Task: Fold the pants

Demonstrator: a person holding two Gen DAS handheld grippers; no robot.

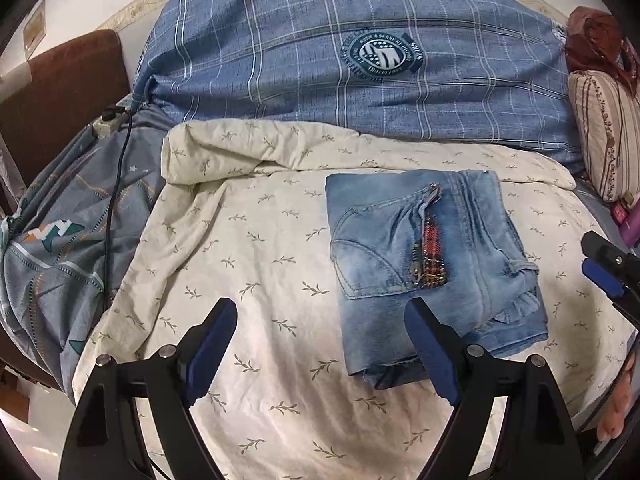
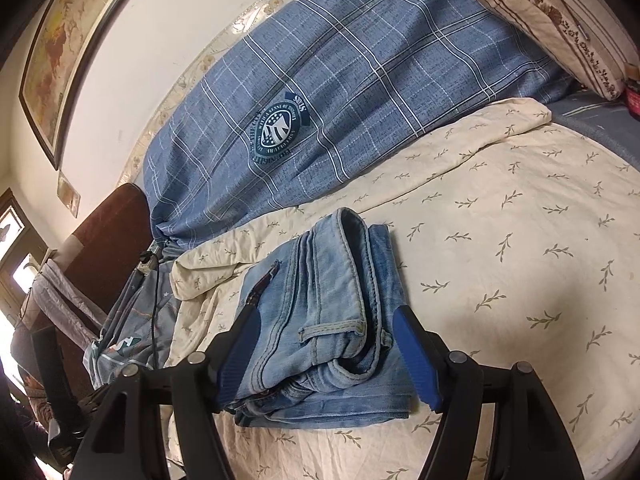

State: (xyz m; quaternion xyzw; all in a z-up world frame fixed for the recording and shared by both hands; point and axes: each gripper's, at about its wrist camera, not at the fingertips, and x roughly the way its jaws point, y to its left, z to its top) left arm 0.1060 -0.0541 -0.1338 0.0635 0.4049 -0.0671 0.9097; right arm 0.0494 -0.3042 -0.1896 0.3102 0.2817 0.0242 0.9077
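Right tool [image 2: 324,354] straddles folded jeans [image 2: 328,320], its fingers apart.

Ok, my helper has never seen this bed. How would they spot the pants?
Find the big blue plaid quilt along the wall. In front of it lies a cream leaf-print sheet. The folded jeans sit on it: the only denim, with a red-trimmed pocket.

A round crest [image 2: 279,128] is showing on the blue plaid duvet [image 2: 360,80], reading "WITH A SENSE OF..." and "SYLS"; remaining lettering is staying too small to read.
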